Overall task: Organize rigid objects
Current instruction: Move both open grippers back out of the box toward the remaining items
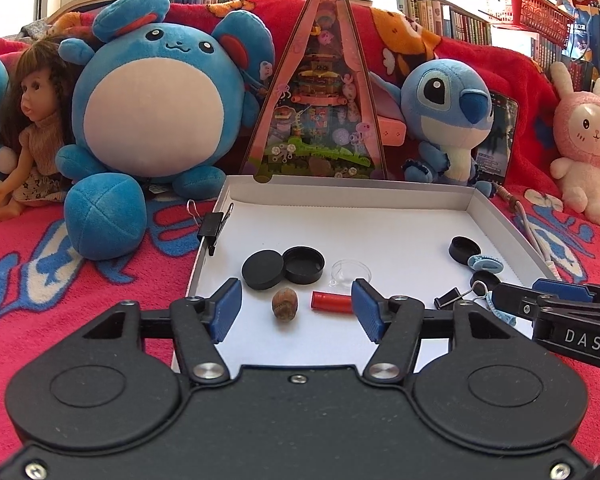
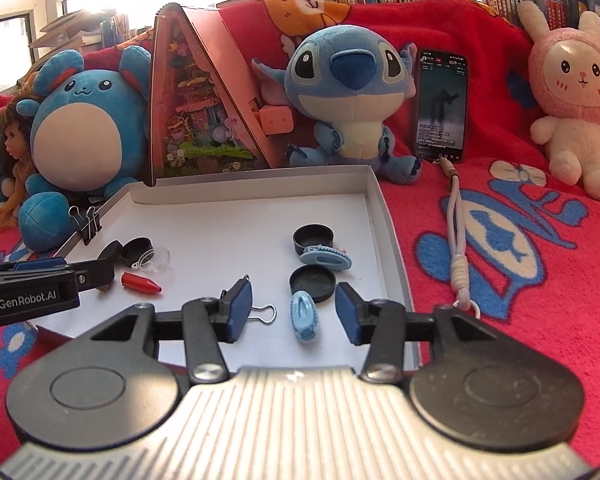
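Both the left hand-held gripper (image 1: 296, 308) and the right hand-held gripper (image 2: 294, 310) are spread and empty, while the small things lie unsorted in the white tray (image 1: 496, 210).

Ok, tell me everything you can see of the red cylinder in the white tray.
The red cylinder is a short glossy piece, plastic by its look, blunt at one end and tapering to a point at the other, as the right wrist view shows. It lies flat on the floor of the white tray, near the front, between the brown nut and the clear round lid. Nothing appears to touch it. The open left gripper hovers just before it, not holding it.
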